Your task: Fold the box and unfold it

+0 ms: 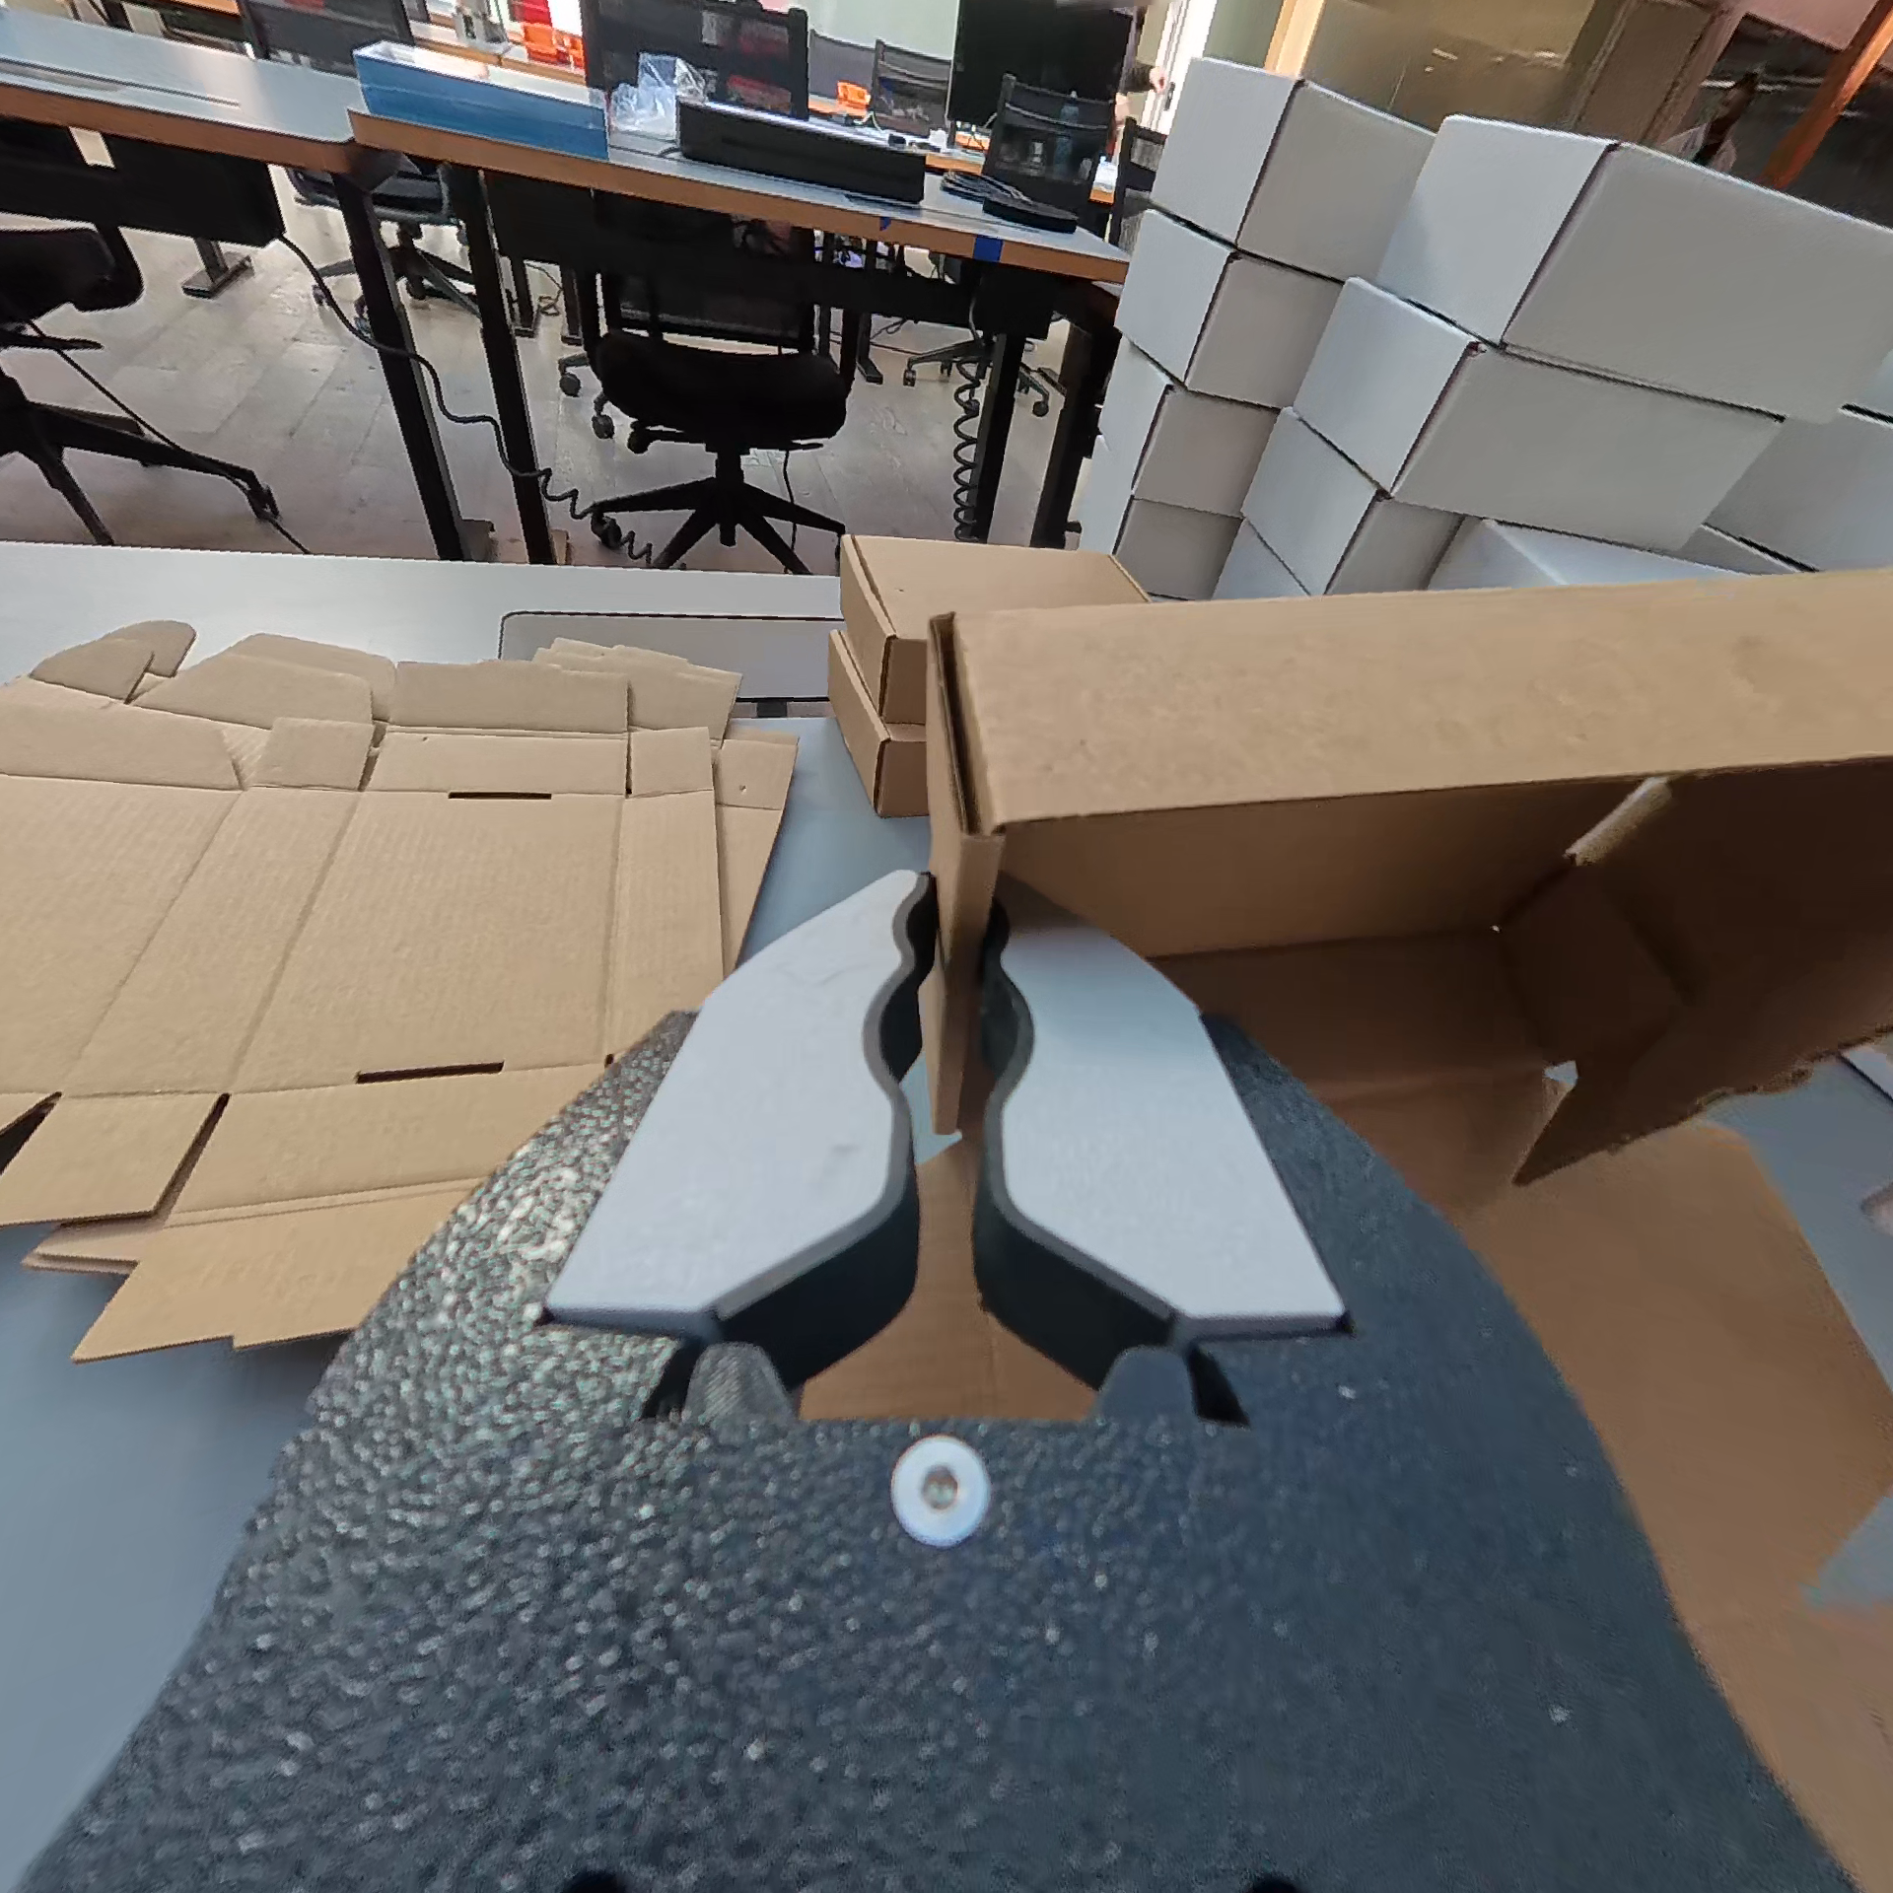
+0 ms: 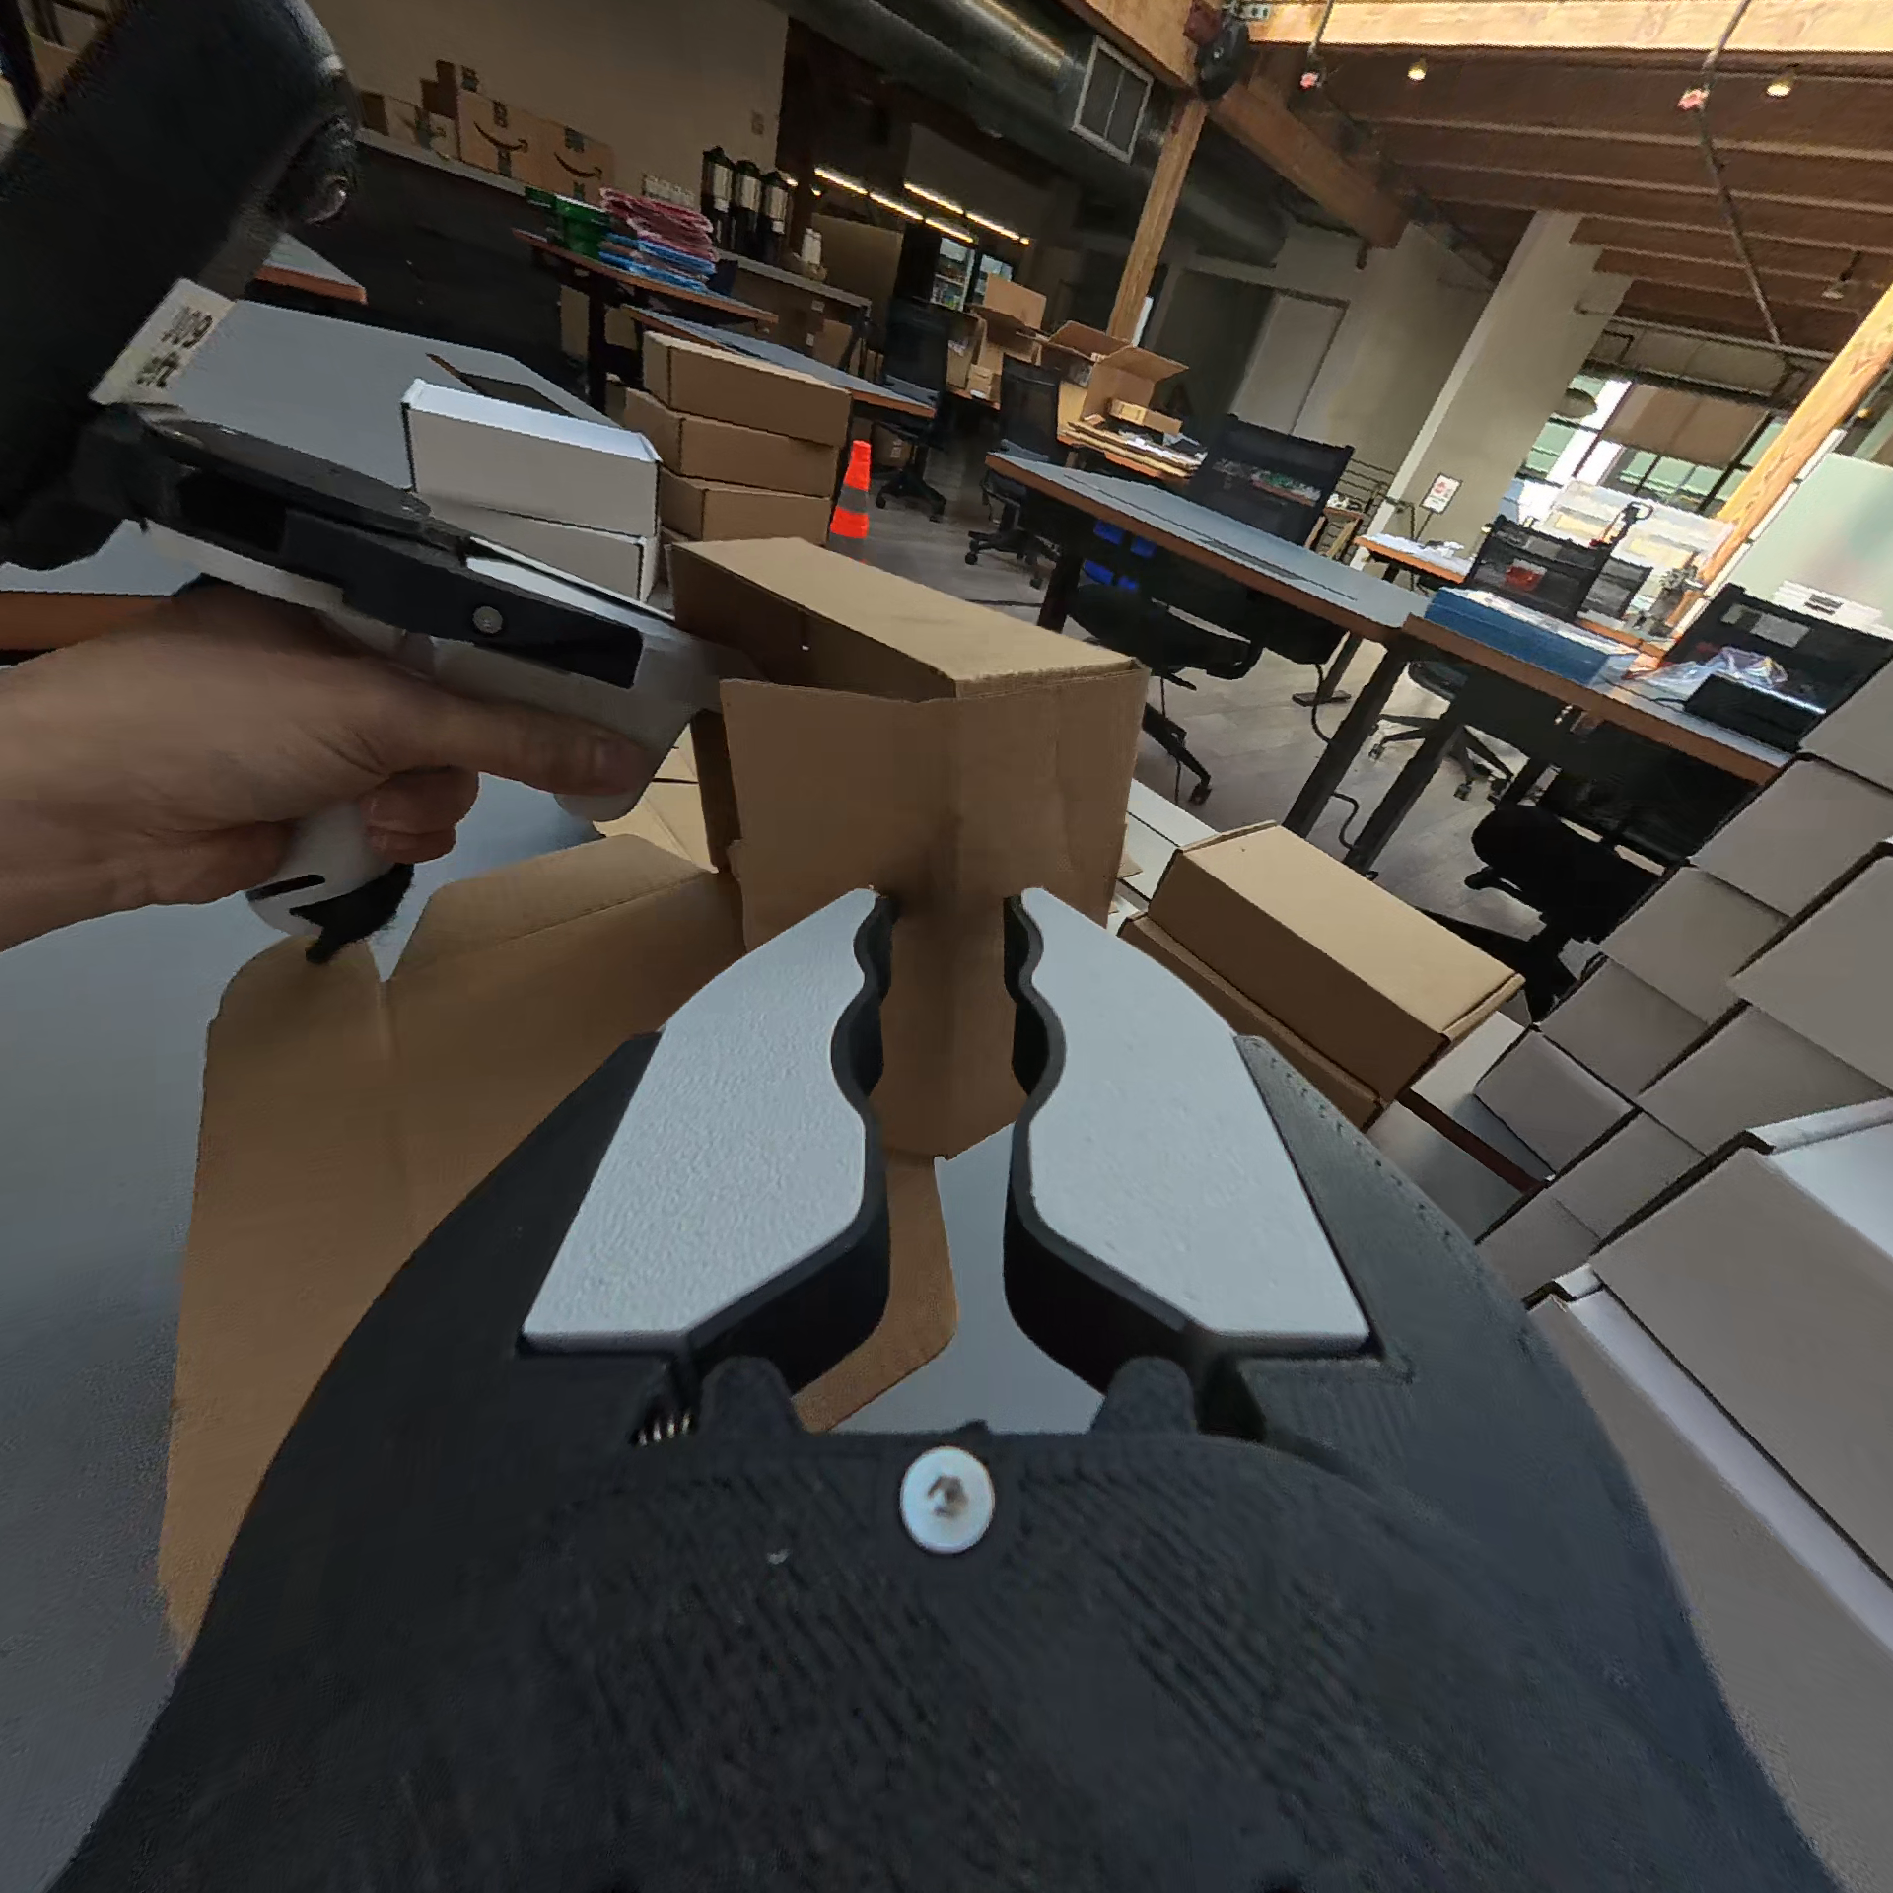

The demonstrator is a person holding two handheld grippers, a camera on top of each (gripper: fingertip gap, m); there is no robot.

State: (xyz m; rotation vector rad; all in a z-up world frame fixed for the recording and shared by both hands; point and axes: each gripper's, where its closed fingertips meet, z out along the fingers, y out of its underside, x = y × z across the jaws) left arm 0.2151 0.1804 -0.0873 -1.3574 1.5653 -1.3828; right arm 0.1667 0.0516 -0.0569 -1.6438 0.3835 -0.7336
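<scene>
A brown cardboard box (image 1: pixel 1383 738) stands half folded on the grey table, its back wall raised and its side flaps partly up. My left gripper (image 1: pixel 963 912) is shut on the box's left side wall, pinching the thin cardboard edge between its fingertips. In the right wrist view the same box (image 2: pixel 922 717) stands in front of my right gripper (image 2: pixel 948 907), whose fingers sit either side of a folded right side flap with a small gap. The left gripper, held by a hand (image 2: pixel 205 738), also shows at the box's far side in the right wrist view.
A pile of flat unfolded brown boxes (image 1: pixel 359 922) lies on the table to the left. Two folded brown boxes (image 1: pixel 922 656) are stacked behind. Stacks of white boxes (image 1: pixel 1485 359) rise at the right. Desks and office chairs stand beyond the table.
</scene>
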